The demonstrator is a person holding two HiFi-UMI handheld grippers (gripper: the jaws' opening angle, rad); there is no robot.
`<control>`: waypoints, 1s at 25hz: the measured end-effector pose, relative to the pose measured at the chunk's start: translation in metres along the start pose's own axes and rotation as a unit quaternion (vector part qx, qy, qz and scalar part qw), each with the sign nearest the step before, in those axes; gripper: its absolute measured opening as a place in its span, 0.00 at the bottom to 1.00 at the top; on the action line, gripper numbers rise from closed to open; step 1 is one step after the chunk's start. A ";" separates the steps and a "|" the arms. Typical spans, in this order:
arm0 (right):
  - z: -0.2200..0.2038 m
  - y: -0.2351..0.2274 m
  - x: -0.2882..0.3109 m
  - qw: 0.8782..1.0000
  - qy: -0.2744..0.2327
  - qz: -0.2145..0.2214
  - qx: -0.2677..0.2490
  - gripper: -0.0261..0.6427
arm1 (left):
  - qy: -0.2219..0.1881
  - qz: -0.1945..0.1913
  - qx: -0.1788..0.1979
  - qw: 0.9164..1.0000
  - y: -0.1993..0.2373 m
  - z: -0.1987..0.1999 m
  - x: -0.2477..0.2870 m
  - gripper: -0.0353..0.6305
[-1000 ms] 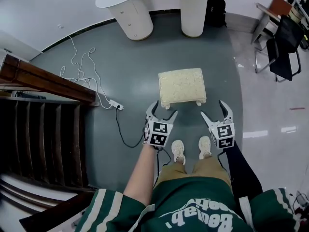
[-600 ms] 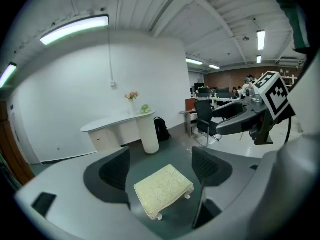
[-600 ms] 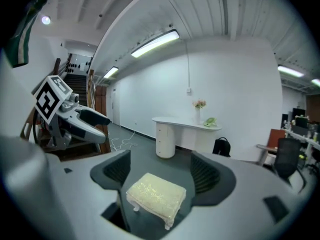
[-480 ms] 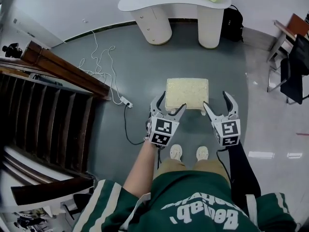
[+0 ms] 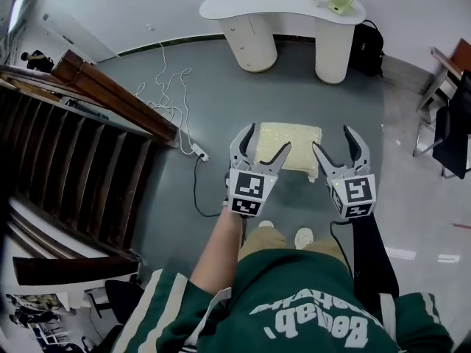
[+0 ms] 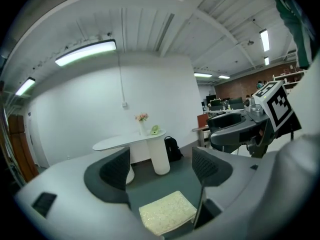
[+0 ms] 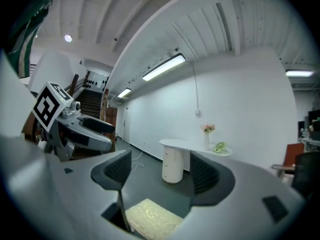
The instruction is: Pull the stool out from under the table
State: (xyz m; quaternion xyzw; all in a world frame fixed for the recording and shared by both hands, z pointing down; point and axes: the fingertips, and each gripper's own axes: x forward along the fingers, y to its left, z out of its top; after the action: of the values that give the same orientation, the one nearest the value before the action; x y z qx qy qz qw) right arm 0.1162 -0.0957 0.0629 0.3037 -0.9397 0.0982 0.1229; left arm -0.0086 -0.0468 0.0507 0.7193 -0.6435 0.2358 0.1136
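**Head view:** L claw (image 5: 266, 140) & R claw (image 5: 333, 142) are held up side by side, each w/ jaws spread and nothing btwn them. The stool (image 5: 298, 140), w/ a cream cushion top, stands on the grey floor (image 5: 221, 94) just beyond and below both claws. The L claw's tips overlap its near-left edge in frame; the R claw's tips sit off its right edge. The white table (image 5: 280, 2) is well beyond the claws, and the stool is well clear of it. A power strip (image 5: 199, 151) w/ white cable lies left of the L claw, w/ wooden stairs (image 5: 88, 145) further left.

**L claw view:** L claw (image 6: 162, 169) has jaws wide apart, empty. Stool (image 6: 167, 213) is low btwn them, untouched. Table (image 6: 130, 143) is far ahead w/ a flower vase (image 6: 142, 124), and a black bag (image 6: 172, 148) sits by its pedestal. R claw (image 6: 250, 129) is off to the right.

**R claw view:** R claw (image 7: 161, 171) has jaws spread, pinching nothing. Stool (image 7: 152, 219) is below and ahead, nearer the left jaw. Table (image 7: 182, 145) is ahead btwn the jaws. L claw (image 7: 75, 126) is at left.
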 end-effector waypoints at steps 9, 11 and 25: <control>0.021 -0.021 -0.017 1.000 -0.020 0.000 0.002 0.60 | -0.056 0.040 -0.051 0.996 0.007 0.038 -0.027 0.63; 0.026 -0.022 -0.020 1.000 -0.027 0.003 0.005 0.59 | -0.066 0.044 -0.048 0.996 0.006 0.045 -0.031 0.63; 0.052 -0.012 -0.021 0.998 -0.052 0.025 -0.014 0.59 | -0.102 0.066 -0.042 0.992 0.012 0.076 -0.046 0.63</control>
State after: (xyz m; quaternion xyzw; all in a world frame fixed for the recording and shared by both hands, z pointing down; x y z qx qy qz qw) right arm 0.1312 -0.1073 0.0087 0.2827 -0.9535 0.0719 0.0759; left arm -0.0084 -0.0445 -0.0390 0.6906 -0.7067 0.1410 0.0612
